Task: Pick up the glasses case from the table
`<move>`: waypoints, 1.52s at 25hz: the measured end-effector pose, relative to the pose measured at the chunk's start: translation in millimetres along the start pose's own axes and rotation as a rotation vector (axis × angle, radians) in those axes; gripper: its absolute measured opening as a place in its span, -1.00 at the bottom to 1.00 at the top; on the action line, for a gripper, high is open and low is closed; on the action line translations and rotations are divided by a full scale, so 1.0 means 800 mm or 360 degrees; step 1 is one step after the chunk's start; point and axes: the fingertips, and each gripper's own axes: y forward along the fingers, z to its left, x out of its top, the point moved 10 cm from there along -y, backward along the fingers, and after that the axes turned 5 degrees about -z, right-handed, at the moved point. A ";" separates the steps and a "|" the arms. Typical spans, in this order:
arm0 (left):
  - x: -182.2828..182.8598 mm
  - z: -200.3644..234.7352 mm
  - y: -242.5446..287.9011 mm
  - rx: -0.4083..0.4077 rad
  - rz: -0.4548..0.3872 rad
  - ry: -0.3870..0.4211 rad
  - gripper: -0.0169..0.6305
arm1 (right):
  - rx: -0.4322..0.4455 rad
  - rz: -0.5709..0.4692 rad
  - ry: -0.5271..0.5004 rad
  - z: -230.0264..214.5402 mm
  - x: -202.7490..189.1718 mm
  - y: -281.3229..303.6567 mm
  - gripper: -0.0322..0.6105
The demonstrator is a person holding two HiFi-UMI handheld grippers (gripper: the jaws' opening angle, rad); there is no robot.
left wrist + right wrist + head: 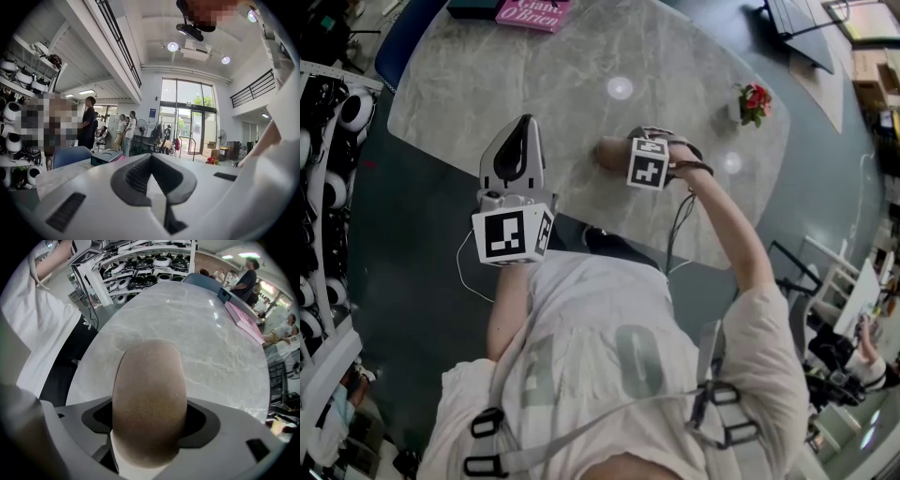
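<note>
The brown, rounded glasses case (605, 153) (147, 394) sticks out from between the jaws of my right gripper (623, 156), which is shut on it. The case is held over the near edge of the grey marble table (581, 66); I cannot tell whether it touches the top. My left gripper (523, 127) (152, 157) is raised at the table's front left edge, apart from the case. It is shut, with nothing between its jaws.
A pink book (532, 13) and a dark box (473, 7) lie at the table's far edge. A small pot of red flowers (754, 101) stands at the right. Shelves of helmets (328, 141) line the left side. Several people (89, 122) stand beyond the table.
</note>
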 end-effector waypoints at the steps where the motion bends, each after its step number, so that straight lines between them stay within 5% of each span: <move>1: 0.001 0.000 0.001 -0.0008 -0.0001 0.0001 -0.94 | -0.0007 0.0007 0.0004 0.000 0.000 -0.001 0.26; 6: 0.006 0.001 0.005 -0.0067 -0.0021 -0.0007 -0.94 | -0.0022 0.0002 0.0084 0.005 0.001 -0.006 0.26; 18: 0.022 -0.008 0.029 -0.0217 -0.0052 0.0008 -0.94 | -0.0510 -0.0299 0.0408 -0.013 -0.007 -0.121 0.26; 26: 0.038 -0.024 0.044 -0.0347 -0.0093 0.0068 -0.94 | -0.1065 -0.0809 0.0823 0.015 -0.019 -0.194 0.26; 33: 0.053 -0.057 0.064 -0.0496 -0.0119 0.0125 -0.94 | -0.1475 -0.1493 0.1370 0.062 -0.044 -0.249 0.26; 38: 0.056 -0.082 0.074 -0.0630 -0.0123 0.0151 -0.94 | -0.1805 -0.1709 0.1593 0.097 -0.059 -0.273 0.26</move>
